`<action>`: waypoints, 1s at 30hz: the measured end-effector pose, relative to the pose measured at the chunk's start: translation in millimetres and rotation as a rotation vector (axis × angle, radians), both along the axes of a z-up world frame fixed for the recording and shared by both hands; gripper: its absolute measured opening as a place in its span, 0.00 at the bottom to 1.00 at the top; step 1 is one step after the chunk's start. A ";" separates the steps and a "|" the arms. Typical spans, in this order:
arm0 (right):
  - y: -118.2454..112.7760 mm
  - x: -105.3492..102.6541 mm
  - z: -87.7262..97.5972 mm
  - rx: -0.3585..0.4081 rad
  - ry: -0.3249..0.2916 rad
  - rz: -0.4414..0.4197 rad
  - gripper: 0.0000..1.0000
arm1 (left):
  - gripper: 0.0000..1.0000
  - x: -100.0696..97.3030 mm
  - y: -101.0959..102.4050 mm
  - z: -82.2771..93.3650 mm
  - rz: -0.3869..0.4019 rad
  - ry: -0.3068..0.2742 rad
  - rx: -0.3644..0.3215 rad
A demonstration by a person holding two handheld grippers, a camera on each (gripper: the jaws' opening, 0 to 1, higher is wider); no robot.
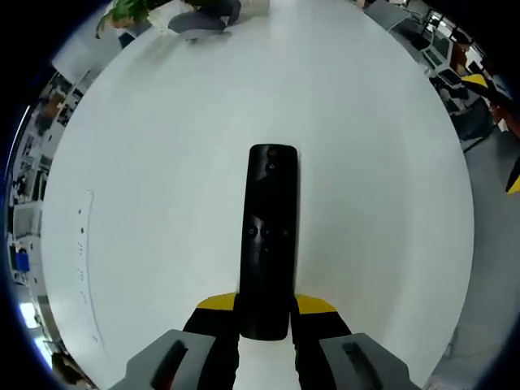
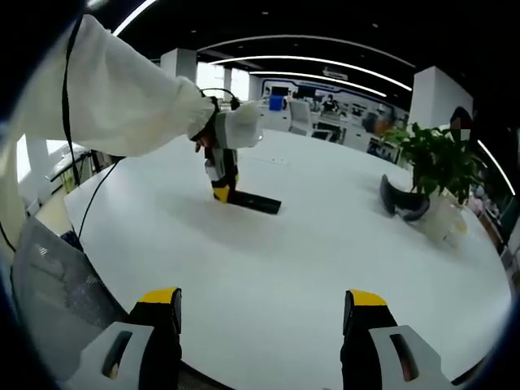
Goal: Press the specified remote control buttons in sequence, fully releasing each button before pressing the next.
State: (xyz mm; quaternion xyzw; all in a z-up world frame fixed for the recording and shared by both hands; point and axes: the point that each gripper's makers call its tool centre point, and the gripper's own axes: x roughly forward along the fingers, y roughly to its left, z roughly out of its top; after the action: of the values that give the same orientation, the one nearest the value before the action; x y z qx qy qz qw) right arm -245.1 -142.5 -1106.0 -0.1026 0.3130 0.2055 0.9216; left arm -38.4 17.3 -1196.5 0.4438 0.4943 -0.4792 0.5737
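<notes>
A long black remote [image 1: 268,244] lies flat on the white table [image 1: 154,162], pointing away from me. My left gripper [image 1: 265,305] is shut on its near end, with a yellow-tipped finger on each side. In the right gripper view, the same remote [image 2: 256,201] sits far off on the table [image 2: 325,252], and the left gripper [image 2: 221,183] stands over its end, held by a gloved hand in a white sleeve. My right gripper [image 2: 264,305] hovers open above the table's near edge with nothing between its fingers, well away from the remote.
A potted plant [image 2: 439,162] and a dark curved object [image 2: 402,203] stand at the table's far right; they also appear as the plant [image 1: 130,10] and dark object [image 1: 203,20]. A grey chair back [image 2: 49,301] sits at lower left. Office desks lie beyond.
</notes>
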 end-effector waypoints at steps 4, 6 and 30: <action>1.8 -0.6 0.2 0.000 0.001 0.009 0.81 | 0.23 -5.1 1.0 0.2 0.006 0.000 -0.002; 2.4 -0.8 0.2 -0.002 0.001 0.013 0.81 | 0.23 -8.6 1.5 0.1 0.010 0.000 -0.004; 4.2 -0.9 2.0 -0.028 -0.024 0.026 0.81 | 0.24 -47.3 2.9 -0.3 0.081 0.004 0.004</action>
State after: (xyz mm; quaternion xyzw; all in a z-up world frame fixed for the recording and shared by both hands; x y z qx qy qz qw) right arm -246.1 -138.3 -1104.0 -0.1219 0.3034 0.2120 0.9209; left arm -85.7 20.2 -1196.9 0.4238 0.5139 -0.4554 0.5907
